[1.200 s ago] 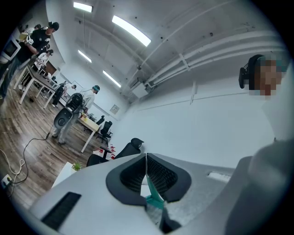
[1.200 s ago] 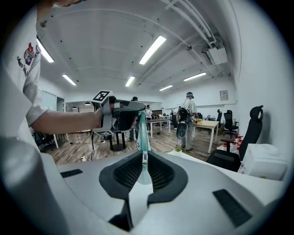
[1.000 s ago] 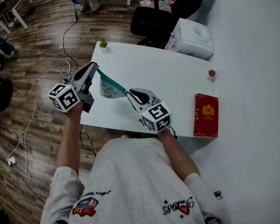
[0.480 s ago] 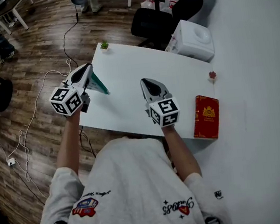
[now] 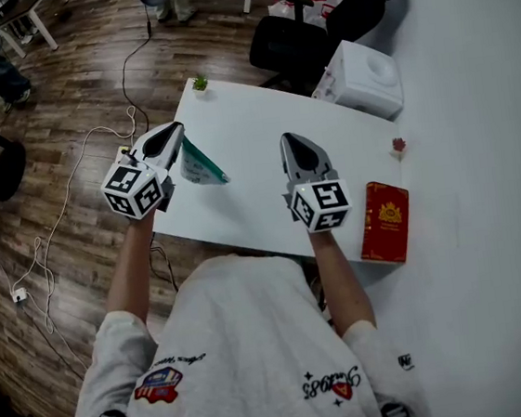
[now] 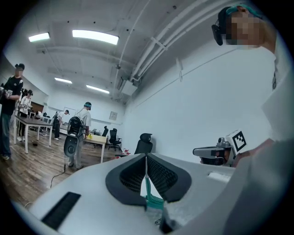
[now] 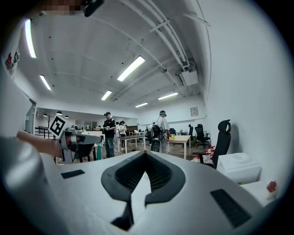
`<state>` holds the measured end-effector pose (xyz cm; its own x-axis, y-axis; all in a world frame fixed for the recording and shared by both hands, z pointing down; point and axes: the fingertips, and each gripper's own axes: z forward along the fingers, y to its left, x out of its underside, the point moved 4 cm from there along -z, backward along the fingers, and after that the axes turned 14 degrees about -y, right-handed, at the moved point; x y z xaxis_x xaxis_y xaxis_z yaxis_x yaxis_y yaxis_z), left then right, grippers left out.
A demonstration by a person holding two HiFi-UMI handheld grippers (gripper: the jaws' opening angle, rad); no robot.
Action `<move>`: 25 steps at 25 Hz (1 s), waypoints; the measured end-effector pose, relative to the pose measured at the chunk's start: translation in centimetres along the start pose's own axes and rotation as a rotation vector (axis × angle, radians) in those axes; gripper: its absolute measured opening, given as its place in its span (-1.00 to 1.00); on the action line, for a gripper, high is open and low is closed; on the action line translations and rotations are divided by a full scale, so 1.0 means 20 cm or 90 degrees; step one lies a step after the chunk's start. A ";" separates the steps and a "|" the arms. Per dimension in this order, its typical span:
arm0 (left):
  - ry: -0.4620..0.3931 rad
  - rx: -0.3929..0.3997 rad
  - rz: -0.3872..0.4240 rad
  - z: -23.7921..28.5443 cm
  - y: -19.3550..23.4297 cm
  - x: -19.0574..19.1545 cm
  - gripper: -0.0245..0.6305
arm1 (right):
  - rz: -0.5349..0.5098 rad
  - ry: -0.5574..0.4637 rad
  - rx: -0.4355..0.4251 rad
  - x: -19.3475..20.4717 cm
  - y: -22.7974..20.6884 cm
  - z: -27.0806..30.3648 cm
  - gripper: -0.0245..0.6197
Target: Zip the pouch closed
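We anchor: left gripper [image 5: 175, 130] fingers pinch the teal-edged pouch [image 5: 201, 166] by one end, steady above the tabletop [image 5: 260, 119] | right gripper [image 5: 293, 139] fingers just closed together, empty, well apart | zip pull looks finished.

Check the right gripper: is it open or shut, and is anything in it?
Shut and empty: on the right gripper the jaws meet with nothing between. The pouch hangs from the left gripper alone.

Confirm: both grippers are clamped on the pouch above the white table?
No. Only the left gripper is clamped on the pouch above the white table; the right gripper has just closed empty, apart from it. The head view shows this.
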<state>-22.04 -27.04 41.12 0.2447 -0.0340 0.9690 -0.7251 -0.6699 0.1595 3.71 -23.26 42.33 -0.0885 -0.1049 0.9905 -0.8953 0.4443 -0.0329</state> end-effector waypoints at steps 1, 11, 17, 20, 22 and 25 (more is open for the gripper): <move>0.002 0.005 0.010 0.00 -0.01 0.00 -0.90 | 0.002 -0.005 -0.002 -0.01 0.00 0.00 -0.91; 0.004 0.016 0.036 0.01 -0.06 0.01 -0.90 | 0.008 -0.024 0.001 -0.02 -0.01 -0.03 -0.92; 0.000 0.018 0.019 0.01 -0.07 0.00 -0.90 | 0.010 -0.030 0.000 -0.04 -0.01 -0.05 -0.92; 0.000 0.022 0.014 0.01 -0.08 0.00 -0.90 | 0.010 -0.025 0.002 -0.03 0.00 -0.05 -0.91; -0.001 0.025 0.013 0.01 -0.10 0.01 -0.90 | 0.009 -0.022 0.003 -0.03 0.01 -0.06 -0.92; -0.007 0.029 0.012 0.02 -0.12 -0.01 -0.90 | 0.002 -0.021 0.004 -0.04 0.01 -0.06 -0.92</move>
<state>-20.17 -25.71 40.52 0.2378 -0.0552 0.9698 -0.6998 -0.7021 0.1316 4.15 -21.98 41.70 -0.1056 -0.1330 0.9855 -0.8974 0.4396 -0.0369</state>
